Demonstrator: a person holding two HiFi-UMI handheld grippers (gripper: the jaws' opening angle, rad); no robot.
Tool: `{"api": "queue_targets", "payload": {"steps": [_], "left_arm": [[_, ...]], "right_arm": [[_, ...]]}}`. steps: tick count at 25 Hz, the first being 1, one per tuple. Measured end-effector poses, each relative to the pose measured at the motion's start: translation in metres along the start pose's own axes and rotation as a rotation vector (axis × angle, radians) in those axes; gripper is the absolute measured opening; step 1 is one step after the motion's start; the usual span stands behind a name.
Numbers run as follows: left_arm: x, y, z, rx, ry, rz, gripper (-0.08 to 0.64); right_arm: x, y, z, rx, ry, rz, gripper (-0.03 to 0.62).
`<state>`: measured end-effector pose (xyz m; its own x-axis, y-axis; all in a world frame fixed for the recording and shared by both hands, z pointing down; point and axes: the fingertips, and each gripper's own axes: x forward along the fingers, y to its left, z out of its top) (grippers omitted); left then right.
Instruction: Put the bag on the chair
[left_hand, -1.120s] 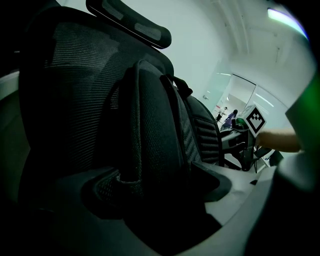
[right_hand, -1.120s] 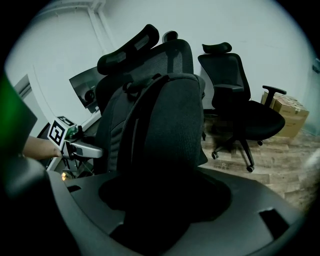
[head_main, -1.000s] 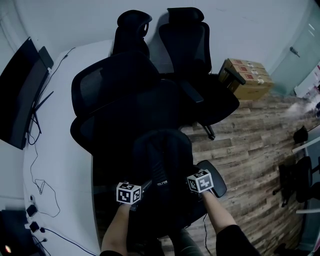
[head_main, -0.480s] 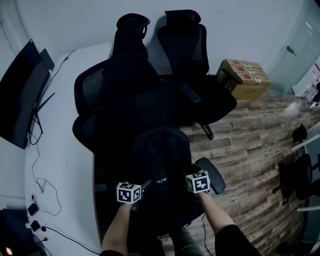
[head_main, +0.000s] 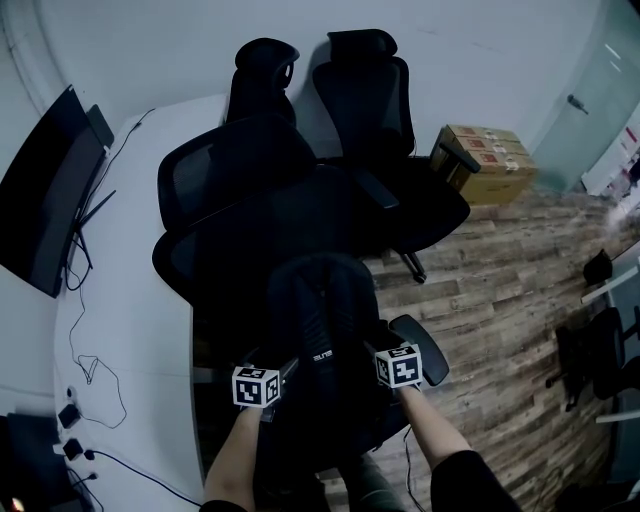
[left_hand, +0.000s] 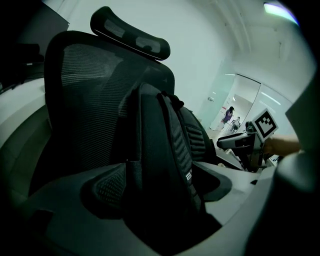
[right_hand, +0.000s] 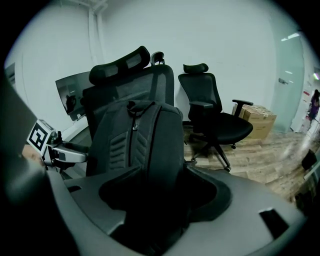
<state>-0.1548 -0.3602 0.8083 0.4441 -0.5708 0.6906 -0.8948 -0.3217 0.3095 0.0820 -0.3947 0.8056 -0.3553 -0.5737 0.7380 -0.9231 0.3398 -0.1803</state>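
progress: carry under way, placement not confirmed.

1. mesh office chair (head_main: 235, 190): the target. its backrest and headrest rise beyond both sets of fingertips, behind the load. its seat lies ahead of the fingers and merges in shadow with the load.
2. black backpack (head_main: 322, 310): upright, held from two sides between the grippers, in front of the chair's backrest. no view shows whether its base rests on the seat or hangs short of it. judged left to do: settle it on the seat and let go.
3. left gripper (left_hand: 162, 186): fingers (left_hand: 106, 184) clenched on the backpack's strap side, with dark fabric filling the whole gap between them. it touches nothing else.
4. right gripper (right_hand: 162, 194): fingers (right_hand: 216, 196) clamped on the backpack's zipped side, with fabric packed between them. the left gripper is in sight just across the load.
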Motion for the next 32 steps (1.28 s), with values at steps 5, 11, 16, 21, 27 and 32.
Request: {"api": "queue_targets", "payload": {"steps": [5, 11, 16, 21, 27, 32], "left_arm": [[-0.021, -0.013, 0.007, 0.014, -0.045, -0.013, 0.408], [-0.056, -0.031, 0.019, 0.029, -0.119, -0.022, 0.408], [-0.088, -0.049, 0.027, 0.047, -0.169, -0.051, 0.407], [-0.121, -0.072, 0.030, 0.080, -0.210, -0.080, 0.407], [-0.160, -0.093, 0.028, 0.129, -0.255, -0.114, 0.405], [-0.191, -0.106, 0.022, 0.159, -0.269, -0.152, 0.380]], "right_arm": [[-0.023, 0.016, 0.006, 0.033, -0.051, 0.018, 0.247], [-0.064, 0.041, 0.012, 0.049, -0.126, 0.026, 0.247], [-0.101, 0.069, 0.012, 0.056, -0.172, 0.038, 0.247], [-0.137, 0.096, 0.009, 0.070, -0.226, 0.054, 0.242], [-0.180, 0.124, 0.005, 0.059, -0.303, 0.020, 0.133], [-0.210, 0.143, 0.003, 0.077, -0.345, 0.002, 0.114]]}}
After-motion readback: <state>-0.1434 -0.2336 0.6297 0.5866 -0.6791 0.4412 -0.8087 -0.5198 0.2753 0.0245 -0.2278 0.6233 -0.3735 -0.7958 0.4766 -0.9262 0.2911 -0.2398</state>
